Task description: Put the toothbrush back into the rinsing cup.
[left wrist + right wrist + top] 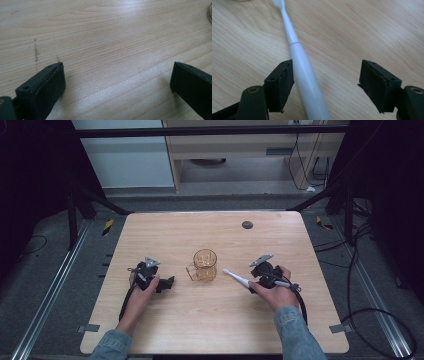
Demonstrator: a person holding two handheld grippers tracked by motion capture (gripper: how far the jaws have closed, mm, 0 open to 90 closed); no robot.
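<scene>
A white electric toothbrush (236, 278) lies flat on the wooden table (210, 330), its bristle end toward an amber glass mug (203, 265) at the middle. In the right gripper view the toothbrush (302, 72) runs between the jaws, resting against the left one, with a wide gap to the other jaw. My right gripper (325, 83) is open around the handle; in the high view it (251, 285) sits right of the mug. My left gripper (167, 284) rests left of the mug, open (117, 82) over bare wood.
A small dark round spot (247, 225) marks the table's far side. A sliver of the mug's rim (210, 13) shows at the right edge of the left gripper view. Cables trail on the floor at the right; metal rails run beside both table sides.
</scene>
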